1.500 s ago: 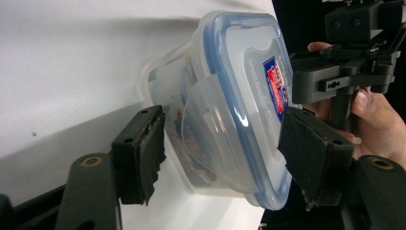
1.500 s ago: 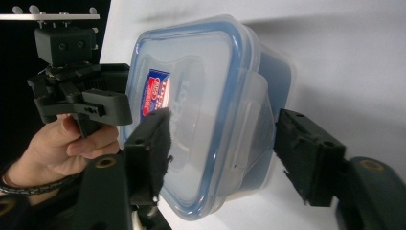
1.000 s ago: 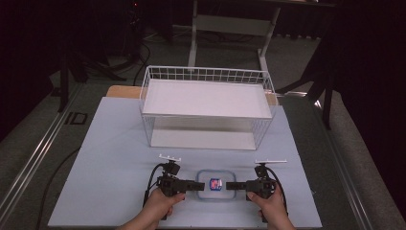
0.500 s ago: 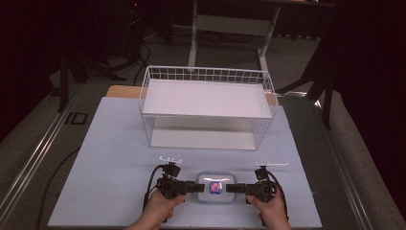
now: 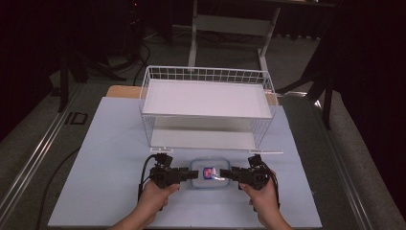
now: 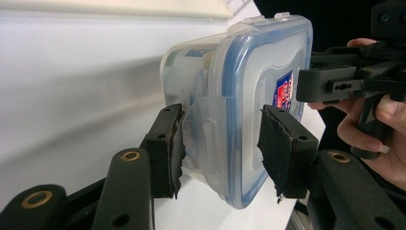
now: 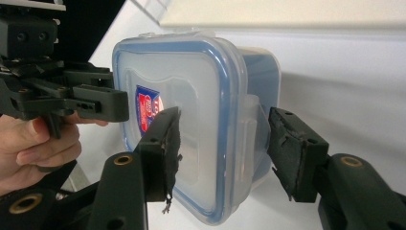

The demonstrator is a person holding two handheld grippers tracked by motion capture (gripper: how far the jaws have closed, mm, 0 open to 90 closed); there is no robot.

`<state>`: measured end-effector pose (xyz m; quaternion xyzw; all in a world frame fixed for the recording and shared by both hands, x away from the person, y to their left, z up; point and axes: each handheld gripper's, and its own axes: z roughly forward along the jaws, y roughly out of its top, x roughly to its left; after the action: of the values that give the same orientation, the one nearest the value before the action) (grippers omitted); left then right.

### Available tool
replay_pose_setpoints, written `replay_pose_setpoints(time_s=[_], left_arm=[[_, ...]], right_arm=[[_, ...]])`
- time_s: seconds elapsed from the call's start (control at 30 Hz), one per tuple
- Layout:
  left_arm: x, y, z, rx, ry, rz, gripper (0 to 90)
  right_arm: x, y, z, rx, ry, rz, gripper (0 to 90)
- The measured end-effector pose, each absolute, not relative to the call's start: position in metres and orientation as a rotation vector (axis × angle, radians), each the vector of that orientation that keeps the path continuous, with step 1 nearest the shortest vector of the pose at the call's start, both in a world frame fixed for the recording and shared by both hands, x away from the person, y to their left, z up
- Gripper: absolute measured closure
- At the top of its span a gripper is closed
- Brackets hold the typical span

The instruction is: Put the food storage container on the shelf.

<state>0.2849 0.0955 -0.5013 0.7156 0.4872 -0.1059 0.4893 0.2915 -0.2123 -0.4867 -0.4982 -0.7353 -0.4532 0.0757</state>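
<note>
1. A clear plastic box (image 5: 208, 174) with a blue-rimmed snap lid sits between the two grippers near the front edge of the pale table (image 5: 110, 143), in front of the white wire basket (image 5: 207, 103).
2. The left gripper (image 5: 186, 174) comes at the box from its left end. In the left gripper view its jaws pinch that end (image 6: 239, 105) top to bottom: one pad lies against the underside by the side flap, the other on the lid.
3. The right gripper (image 5: 229, 175) takes the opposite end. In the right gripper view one pad presses on the lid (image 7: 191, 115) near the red and blue sticker (image 7: 147, 109), while the other stands at the base side by the locking flap, and I cannot tell whether that pad touches.
4. Each hand wraps a gripper handle: the left hand (image 5: 154, 196) and the right hand (image 5: 263, 199) enter from the bottom of the high view.
5. In both gripper views the box appears on edge, lid facing the other gripper's side, with the table surface behind it.
6. Something pale and rolled shows through the box wall in the left gripper view; what it is I cannot tell.
7. The basket stands well apart from the box, with a white board resting across its top.
</note>
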Motion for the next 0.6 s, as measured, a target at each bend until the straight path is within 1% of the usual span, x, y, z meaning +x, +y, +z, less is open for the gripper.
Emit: replay_pose_setpoints(time_s=[0.27,0.6], left_arm=[[0.303,0.107,-0.483,1.718,1.146,-0.144,52.8],[0.331,0.110,-0.488,1.701,1.137,-0.120,52.5]], right_arm=[[0.308,-0.200,-0.476,-1.447,-2.236,-1.519,46.5],[0.330,-0.193,-0.479,-1.482,-2.236,-1.561,46.4]])
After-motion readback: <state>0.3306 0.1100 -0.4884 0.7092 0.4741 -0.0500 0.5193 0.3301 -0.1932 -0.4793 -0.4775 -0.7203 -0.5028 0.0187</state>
